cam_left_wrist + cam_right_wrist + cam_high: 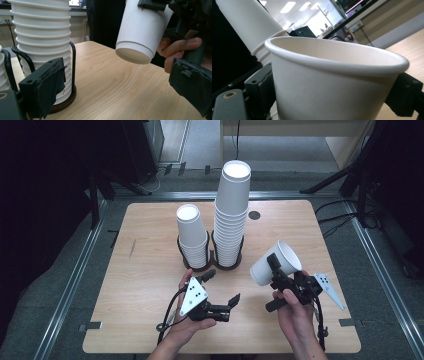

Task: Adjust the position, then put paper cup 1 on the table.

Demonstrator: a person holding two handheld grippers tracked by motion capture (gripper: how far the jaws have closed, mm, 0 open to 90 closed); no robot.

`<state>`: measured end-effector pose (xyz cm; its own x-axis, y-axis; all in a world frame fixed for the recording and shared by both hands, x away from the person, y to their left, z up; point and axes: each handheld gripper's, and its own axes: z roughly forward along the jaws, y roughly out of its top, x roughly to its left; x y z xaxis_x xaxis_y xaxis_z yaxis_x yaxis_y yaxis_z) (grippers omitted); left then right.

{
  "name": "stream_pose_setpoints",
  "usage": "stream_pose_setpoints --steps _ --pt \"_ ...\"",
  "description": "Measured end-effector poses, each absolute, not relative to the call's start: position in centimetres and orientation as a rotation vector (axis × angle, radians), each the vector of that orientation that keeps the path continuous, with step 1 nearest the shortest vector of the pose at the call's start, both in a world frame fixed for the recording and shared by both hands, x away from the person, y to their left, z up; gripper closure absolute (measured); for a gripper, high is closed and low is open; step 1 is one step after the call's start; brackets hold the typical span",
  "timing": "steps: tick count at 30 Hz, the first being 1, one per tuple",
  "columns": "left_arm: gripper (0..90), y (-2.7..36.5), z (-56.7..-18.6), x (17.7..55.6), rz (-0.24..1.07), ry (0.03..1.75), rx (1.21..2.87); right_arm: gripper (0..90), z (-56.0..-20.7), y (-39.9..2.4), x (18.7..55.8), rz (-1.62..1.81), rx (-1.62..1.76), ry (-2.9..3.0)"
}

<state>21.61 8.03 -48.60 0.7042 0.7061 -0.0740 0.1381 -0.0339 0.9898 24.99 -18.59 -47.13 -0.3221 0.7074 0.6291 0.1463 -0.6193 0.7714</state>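
On the wooden worktop (150, 270) stand a short stack (192, 237) and a tall stack (231, 215). The right gripper's (278, 270) fingers clamp one paper cup (276, 262), lifted near right; probably pulled off, still to place. The left gripper's (222, 287) fingers gape empty.

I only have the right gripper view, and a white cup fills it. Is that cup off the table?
Observer: Yes. In the high view the right gripper holds the cup tilted above the table, near the right side.
Operator: Where is the left gripper?
Observer: The left gripper sits near the table's front, fingers open, nothing between them.
Operator: How many stacks are out there?
Observer: Two, side by side in black holders: a short stack on the left and a tall stack on the right.
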Motion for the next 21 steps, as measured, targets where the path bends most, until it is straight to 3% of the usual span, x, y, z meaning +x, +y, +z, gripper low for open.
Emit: stream_pose_setpoints --steps 21 --pt "1.0 8.7 -48.5 22.0 0.532 0.737 1.553 11.9 -47.5 -20.1 26.2 1.631 1.198 1.185"
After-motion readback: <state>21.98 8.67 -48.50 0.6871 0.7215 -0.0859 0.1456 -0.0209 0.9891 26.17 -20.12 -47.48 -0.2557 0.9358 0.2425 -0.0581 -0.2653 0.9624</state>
